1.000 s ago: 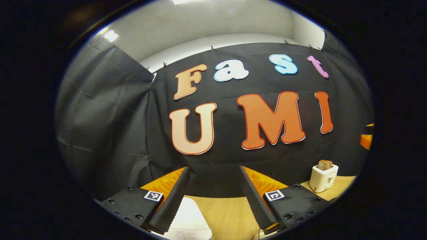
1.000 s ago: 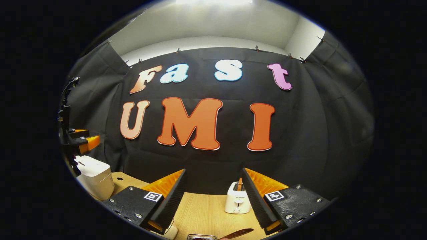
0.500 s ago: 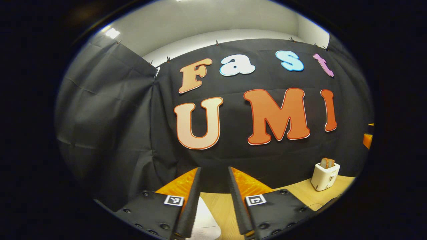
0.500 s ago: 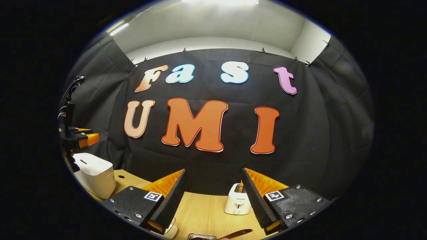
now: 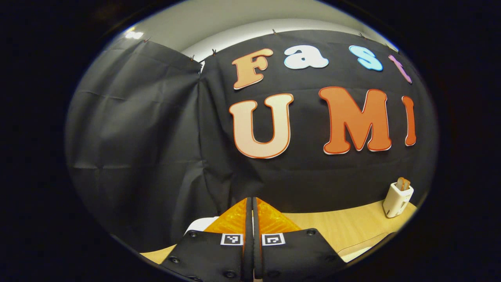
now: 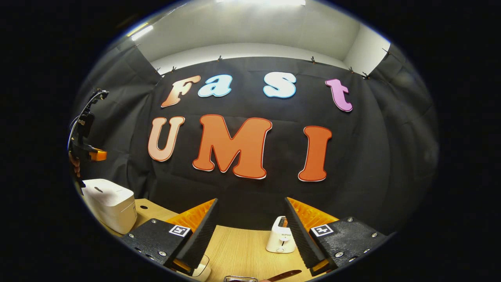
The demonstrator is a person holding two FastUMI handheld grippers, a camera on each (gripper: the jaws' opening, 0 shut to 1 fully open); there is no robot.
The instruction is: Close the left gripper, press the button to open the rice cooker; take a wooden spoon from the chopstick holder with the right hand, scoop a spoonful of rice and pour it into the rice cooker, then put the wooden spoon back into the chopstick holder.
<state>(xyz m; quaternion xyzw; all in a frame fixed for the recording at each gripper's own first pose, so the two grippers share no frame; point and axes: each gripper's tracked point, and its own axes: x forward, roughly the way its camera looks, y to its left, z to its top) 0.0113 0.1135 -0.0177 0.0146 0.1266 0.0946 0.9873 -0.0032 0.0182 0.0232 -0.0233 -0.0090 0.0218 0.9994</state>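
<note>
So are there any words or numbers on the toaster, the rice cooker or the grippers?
On the toaster: small print on its front, too small to read.
On the rice cooker: no text that I can see.
On the left gripper and right gripper: black-and-white square markers, patterns, not words.

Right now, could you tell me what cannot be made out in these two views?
- Rice cooker button: too small, right gripper view.
- Rice cooker in left gripper view: mostly behind the shut left tool.
- Wooden spoon and chopstick holder: cut off at the bottom edge, right gripper view.
</note>
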